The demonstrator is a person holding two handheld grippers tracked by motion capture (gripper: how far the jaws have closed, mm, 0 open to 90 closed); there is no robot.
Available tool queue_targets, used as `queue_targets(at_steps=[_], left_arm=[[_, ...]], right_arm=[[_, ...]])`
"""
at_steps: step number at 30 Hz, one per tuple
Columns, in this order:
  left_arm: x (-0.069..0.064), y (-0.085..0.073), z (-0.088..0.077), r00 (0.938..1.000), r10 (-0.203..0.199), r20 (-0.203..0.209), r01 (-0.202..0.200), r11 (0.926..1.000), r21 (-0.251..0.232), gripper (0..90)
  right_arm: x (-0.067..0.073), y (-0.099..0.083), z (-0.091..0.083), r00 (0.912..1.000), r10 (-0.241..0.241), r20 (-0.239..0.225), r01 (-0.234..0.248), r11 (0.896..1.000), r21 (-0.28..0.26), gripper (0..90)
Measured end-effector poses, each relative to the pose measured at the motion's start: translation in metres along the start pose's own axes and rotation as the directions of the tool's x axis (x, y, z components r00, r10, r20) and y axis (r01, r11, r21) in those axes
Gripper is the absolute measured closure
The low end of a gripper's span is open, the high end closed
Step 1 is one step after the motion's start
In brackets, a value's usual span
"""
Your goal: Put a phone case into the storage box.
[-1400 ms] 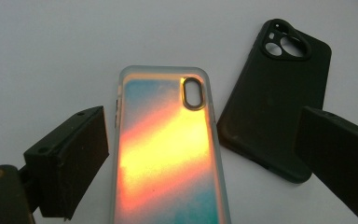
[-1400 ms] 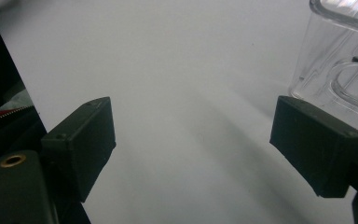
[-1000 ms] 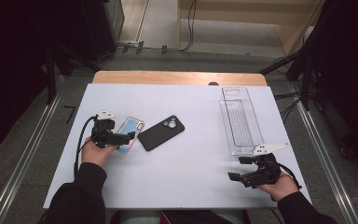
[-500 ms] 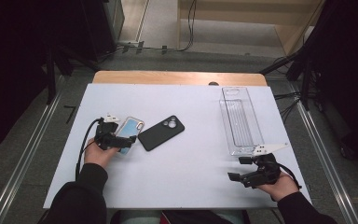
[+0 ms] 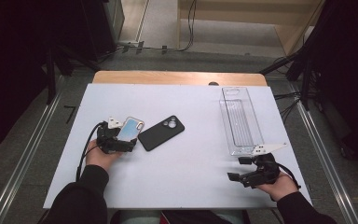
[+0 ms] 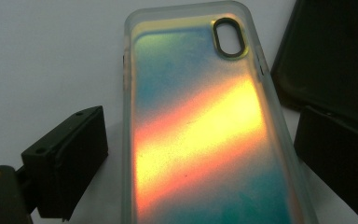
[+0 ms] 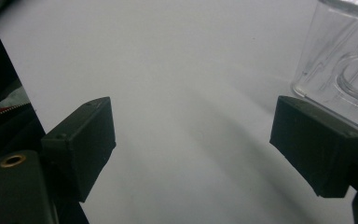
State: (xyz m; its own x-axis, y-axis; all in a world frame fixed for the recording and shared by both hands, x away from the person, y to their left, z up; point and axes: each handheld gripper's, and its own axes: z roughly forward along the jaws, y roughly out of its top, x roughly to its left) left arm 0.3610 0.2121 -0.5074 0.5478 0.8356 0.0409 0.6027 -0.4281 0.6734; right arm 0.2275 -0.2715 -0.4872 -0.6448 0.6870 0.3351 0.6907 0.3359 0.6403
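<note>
Since a second ago, the left claw has been creeping forward along the iridescent phone case, so its spread jaws are now flanking the case's near end without closing on it. In the left gripper view, that case is lying flat between the two pads, its long axis running straight away from the claw toward the oval camera cutout, one pad just beside each long edge. The black phone case is sitting just beside it on the right, crowding the far pad. The right claw is resting open and empty, well apart from both cases, near the clear tray on the white bench. No brand or writing is legible anywhere.
</note>
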Motion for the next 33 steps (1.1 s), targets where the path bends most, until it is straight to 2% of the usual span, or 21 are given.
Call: queue_targets(at_steps=[5, 7, 8, 11, 14, 19, 21, 24, 26, 28, 33], left_arm=[[-0.001, 0.000, -0.001, 0.9998, -0.009, -0.015, 0.009, 1.0000, -0.003, 7.1], [-0.001, -0.001, -0.003, 0.9997, -0.016, -0.021, 0.016, 0.9998, -0.014, 14.1], [0.000, -0.003, -0.004, 0.9997, -0.020, -0.016, 0.020, 0.9992, -0.035, 16.6], [0.000, -0.003, -0.004, 0.9996, -0.021, -0.017, 0.020, 0.9992, -0.033, 16.8], [0.000, -0.002, -0.005, 0.9996, -0.025, -0.015, 0.025, 0.9993, -0.029, 17.0], [-0.001, 0.000, -0.005, 0.9991, -0.032, -0.028, 0.032, 0.9994, -0.014, 17.2], [0.000, 0.001, -0.006, 0.9989, -0.041, -0.022, 0.041, 0.9991, -0.010, 17.3], [0.003, 0.002, -0.009, 0.9971, -0.075, -0.014, 0.075, 0.9972, -0.003, 17.3], [0.005, 0.004, -0.015, 0.9963, -0.083, -0.021, 0.082, 0.9965, -0.017, 17.3], [0.006, 0.008, -0.021, 0.9951, -0.099, 0.002, 0.099, 0.9943, -0.040, 17.3], [0.002, 0.017, -0.035, 0.9931, -0.111, 0.039, 0.113, 0.9918, -0.060, 17.3]], right_arm=[[0.002, 0.001, 0.000, 1.0000, -0.007, -0.004, 0.007, 1.000, -0.001, 12.1], [0.001, 0.000, 0.001, 1.0000, -0.007, -0.004, 0.007, 1.000, -0.001, 12.1], [0.001, 0.000, 0.001, 1.0000, -0.006, -0.004, 0.006, 1.000, 0.004, 12.1], [0.002, 0.000, 0.001, 0.9999, -0.011, -0.007, 0.011, 1.000, 0.005, 12.1], [0.005, 0.001, -0.002, 0.9995, -0.023, -0.020, 0.023, 1.000, -0.017, 12.1], [0.003, 0.000, 0.000, 0.9993, -0.031, -0.021, 0.031, 1.000, -0.004, 12.1], [0.003, 0.000, -0.001, 0.9993, -0.029, -0.022, 0.029, 1.000, -0.011, 12.1], [0.004, 0.000, -0.001, 0.9994, -0.028, -0.023, 0.027, 1.000, -0.012, 12.1], [0.004, 0.001, -0.002, 0.9992, -0.031, -0.023, 0.031, 0.999, -0.011, 12.1], [0.005, 0.001, -0.003, 0.9993, -0.030, -0.024, 0.029, 0.999, -0.019, 12.1], [0.003, 0.000, -0.004, 0.9994, -0.026, -0.022, 0.026, 0.999, -0.020, 12.1]])
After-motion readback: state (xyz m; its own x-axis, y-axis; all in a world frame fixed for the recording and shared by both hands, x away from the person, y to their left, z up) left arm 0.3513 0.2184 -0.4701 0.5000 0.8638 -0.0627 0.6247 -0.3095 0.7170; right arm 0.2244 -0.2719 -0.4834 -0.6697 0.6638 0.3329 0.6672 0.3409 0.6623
